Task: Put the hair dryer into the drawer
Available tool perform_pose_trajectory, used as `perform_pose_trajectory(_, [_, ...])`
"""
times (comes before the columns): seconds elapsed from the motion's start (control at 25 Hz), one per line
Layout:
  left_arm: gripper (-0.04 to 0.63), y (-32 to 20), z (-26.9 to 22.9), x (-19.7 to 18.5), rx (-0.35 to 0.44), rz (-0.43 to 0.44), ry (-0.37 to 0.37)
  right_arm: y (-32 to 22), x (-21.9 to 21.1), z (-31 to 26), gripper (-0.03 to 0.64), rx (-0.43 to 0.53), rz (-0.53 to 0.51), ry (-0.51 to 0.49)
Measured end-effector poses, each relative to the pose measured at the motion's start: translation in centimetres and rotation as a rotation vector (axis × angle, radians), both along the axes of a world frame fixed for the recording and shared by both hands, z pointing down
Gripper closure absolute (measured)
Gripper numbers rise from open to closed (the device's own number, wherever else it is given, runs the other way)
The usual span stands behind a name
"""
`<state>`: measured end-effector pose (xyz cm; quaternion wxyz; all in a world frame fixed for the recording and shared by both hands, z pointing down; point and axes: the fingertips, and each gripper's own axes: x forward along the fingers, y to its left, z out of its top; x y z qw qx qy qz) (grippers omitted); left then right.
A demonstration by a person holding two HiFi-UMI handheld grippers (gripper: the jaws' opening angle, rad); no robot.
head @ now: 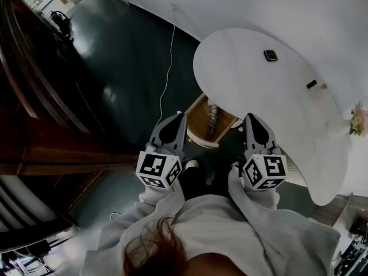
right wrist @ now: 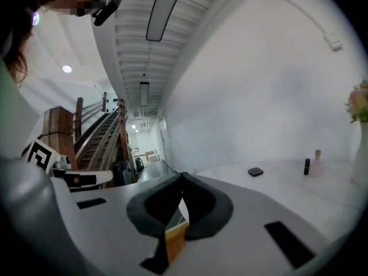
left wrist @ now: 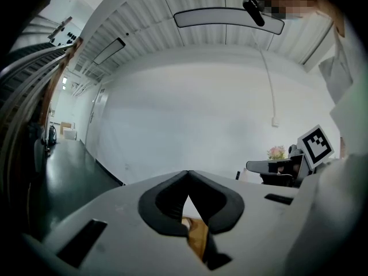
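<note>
We're holding both grippers up close to the chest, side by side, on the near side of the drawer in the head view.
Left gripper (head: 175, 119) (left wrist: 188, 176): jaws together, tips touching, nothing between them.
Right gripper (head: 253, 121) (right wrist: 183, 177): the same, jaws closed tip to tip and empty.
The hair dryer (head: 213, 115) sits inside the open wooden drawer (head: 194, 112), which sticks out from under the white round table (head: 247, 79). We only see a pale body and a coiled cord; the rest is hidden under the table edge.
Neither gripper touches the drawer or the hair dryer.
On the table there's 1 small black box (head: 271, 54), 1 small dark bottle (head: 311, 84) and flowers (head: 359, 119) at the edge.
1 white cable (head: 168, 68) runs over the dark floor (head: 115, 68) toward the drawer.
</note>
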<state>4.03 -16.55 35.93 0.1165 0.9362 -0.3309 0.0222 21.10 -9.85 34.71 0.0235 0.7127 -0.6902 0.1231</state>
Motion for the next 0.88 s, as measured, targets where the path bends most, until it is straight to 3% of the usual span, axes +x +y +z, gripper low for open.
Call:
perform_pose_trajectory(0.24, [0.581, 0.5, 1.3, 0.4, -0.018, 0.004, -0.037, 0.2, -0.4, 0.6, 0.568, -0.025, -0.016, 0.02])
perform_pose_trajectory(0.88, [0.581, 1.0, 1.8, 0.6, -0.034, 0.009, -0.025, 0.7, -0.6, 1.3, 0.568, -0.049, -0.023, 0.002])
